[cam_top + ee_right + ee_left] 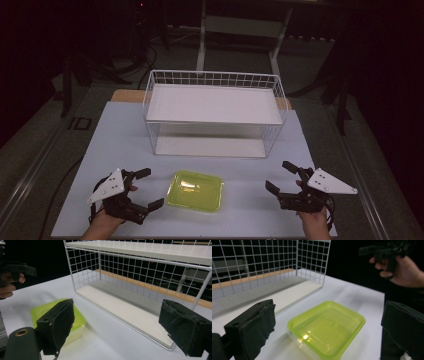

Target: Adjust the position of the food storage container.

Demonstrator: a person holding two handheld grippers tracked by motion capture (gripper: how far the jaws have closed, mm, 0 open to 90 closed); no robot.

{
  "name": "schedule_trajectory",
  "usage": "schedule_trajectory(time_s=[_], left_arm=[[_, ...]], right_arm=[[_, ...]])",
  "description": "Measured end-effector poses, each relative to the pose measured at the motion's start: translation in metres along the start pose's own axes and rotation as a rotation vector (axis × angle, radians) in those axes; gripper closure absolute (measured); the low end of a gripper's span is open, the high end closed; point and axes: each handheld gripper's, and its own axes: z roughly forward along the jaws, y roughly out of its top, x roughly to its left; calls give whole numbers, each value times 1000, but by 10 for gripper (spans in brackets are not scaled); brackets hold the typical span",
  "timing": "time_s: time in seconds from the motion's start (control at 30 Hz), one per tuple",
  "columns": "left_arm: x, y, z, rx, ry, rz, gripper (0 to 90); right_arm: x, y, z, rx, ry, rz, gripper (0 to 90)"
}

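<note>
Both our grippers, left (148,189) and right (278,176), gape wide beside the green tub (195,191); our forearms are cut off below; wire rack (214,112) stands behind.

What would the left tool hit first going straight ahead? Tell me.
Probably the yellow-green container: it lies on the table just ahead of the open left tool, roughly between its jaws; exact depth is unclear.

light: dim, dark surroundings | glare: spot on green tray (305,336) | focus: soft, near foreground blurred
</note>
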Motion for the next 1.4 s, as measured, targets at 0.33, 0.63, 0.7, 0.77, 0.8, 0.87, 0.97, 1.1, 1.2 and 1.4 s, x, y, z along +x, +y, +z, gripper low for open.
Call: schedule_trajectory(time_s=[0.33,0.63,0.7,0.77,0.8,0.87,0.97,1.1,1.2,1.4], left_arm=[[-14,10,7,48,-39,-16,0],[-29,8,18,121,-43,47,72],[-30,8,22,123,-49,44,151],[-31,8,25,134,-56,29,204],[-32,8,28,143,-67,33,227],[-34,8,31,160,-78,36,304],[-37,7,38,197,-97,42,425],[-45,4,50,261,-137,67,571],[-51,-1,60,310,-168,80,694],[-58,-12,75,387,-195,94,865]], right_arm=[[2,2,1,-2,5,-6,128],[-1,1,2,-9,8,21,128],[-1,1,3,0,10,19,128],[-1,1,3,-1,13,14,129],[-1,2,3,-3,13,13,129],[-1,2,3,-6,15,17,130],[-1,1,4,-1,19,21,130],[-2,1,5,5,27,15,131],[-3,1,6,4,30,21,131],[-3,0,6,9,35,22,131]])
